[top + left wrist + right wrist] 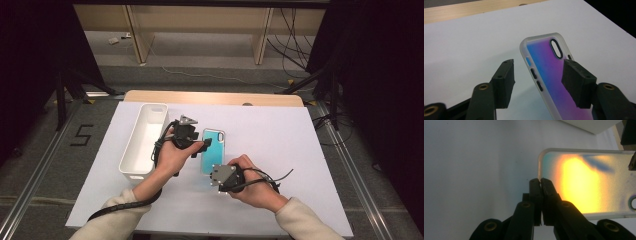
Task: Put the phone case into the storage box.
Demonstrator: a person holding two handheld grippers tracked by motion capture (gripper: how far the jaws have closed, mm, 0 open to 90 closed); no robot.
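Left tongs [537,82] open astride phone case [554,75]; right tongs [540,182] closed at its end.

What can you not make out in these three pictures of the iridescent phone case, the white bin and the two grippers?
- Iridescent translucent phone case: its near end, high view, hidden behind the right gripper.
- Left gripper: its jaws, high view, too small to tell whether they touch the case.
- White rectangular plastic bin: its floor, high view, washed out.
- Right gripper view: whether the shut jaws pinch the case's end edge.
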